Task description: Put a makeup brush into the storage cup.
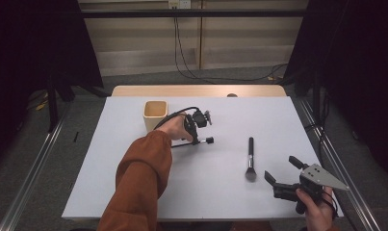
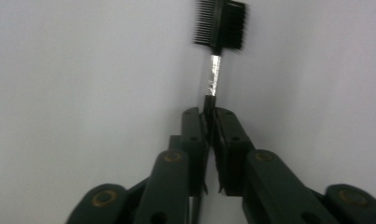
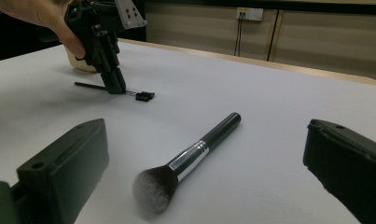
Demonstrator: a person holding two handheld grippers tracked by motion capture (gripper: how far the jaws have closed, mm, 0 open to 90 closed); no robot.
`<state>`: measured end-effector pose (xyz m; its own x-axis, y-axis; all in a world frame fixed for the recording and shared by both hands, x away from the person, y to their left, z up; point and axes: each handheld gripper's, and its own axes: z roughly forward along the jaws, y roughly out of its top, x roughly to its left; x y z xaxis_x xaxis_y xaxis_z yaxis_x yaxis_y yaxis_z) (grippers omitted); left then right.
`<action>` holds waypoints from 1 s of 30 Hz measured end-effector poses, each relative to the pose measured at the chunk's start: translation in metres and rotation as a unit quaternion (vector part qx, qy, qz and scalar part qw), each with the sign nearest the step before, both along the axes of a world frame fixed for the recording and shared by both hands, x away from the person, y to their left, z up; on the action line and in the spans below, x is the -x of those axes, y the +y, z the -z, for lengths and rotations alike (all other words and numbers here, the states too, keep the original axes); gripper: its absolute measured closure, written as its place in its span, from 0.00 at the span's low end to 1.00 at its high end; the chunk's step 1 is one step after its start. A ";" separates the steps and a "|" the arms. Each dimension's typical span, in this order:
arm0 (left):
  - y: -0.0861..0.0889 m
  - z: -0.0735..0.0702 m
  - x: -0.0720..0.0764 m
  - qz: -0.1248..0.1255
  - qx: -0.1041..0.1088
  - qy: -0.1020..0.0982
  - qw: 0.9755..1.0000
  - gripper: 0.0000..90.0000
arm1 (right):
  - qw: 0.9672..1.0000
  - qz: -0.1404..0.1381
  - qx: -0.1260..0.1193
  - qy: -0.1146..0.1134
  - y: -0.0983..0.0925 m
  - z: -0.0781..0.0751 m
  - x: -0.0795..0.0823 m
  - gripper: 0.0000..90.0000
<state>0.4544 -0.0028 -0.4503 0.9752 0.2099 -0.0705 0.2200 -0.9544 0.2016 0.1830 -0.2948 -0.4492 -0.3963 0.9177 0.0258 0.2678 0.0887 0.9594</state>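
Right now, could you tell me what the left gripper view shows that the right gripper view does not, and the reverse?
Left gripper view: the comb brush close up, comb teeth on one side of its head and bristles on the other, with the left gripper shut on its handle.
Right gripper view: the powder brush lying between the right gripper's open jaws, the cup, the far wall.
Both: the comb brush on the white table.

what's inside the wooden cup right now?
Nothing can be seen in the wooden cup: from the high view its mouth shows bare inner wall. Its bottom is hidden by the near wall. The left gripper clamps the comb brush beside it.
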 end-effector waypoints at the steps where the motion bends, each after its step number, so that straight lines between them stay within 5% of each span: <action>1: 0.000 0.000 0.000 -0.004 0.002 0.003 1.000 0.95 | 1.000 0.000 0.000 0.000 0.000 0.000 0.000 0.00; 18: 0.010 -0.001 0.002 -0.035 0.013 0.000 0.999 0.95 | 1.000 -0.002 0.001 0.004 0.000 0.001 0.000 0.00; 21: 0.017 -0.007 0.001 -0.048 0.040 0.007 0.998 0.95 | 1.000 -0.001 0.001 0.004 0.000 0.001 0.000 0.00; 25: 0.024 -0.012 0.001 -0.055 0.051 0.001 0.997 0.95 | 1.000 -0.002 0.001 0.004 0.000 0.001 0.000 0.00; 30: 0.035 -0.023 0.003 -0.075 0.090 -0.028 0.993 0.95 | 1.000 -0.001 0.001 0.004 0.001 0.001 -0.001 0.00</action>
<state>0.4513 0.0318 -0.4270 0.9376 0.3413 -0.0664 0.3399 -0.8596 0.3815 0.1841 -0.2939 -0.4498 -0.3974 0.9173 0.0270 0.2763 0.0915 0.9567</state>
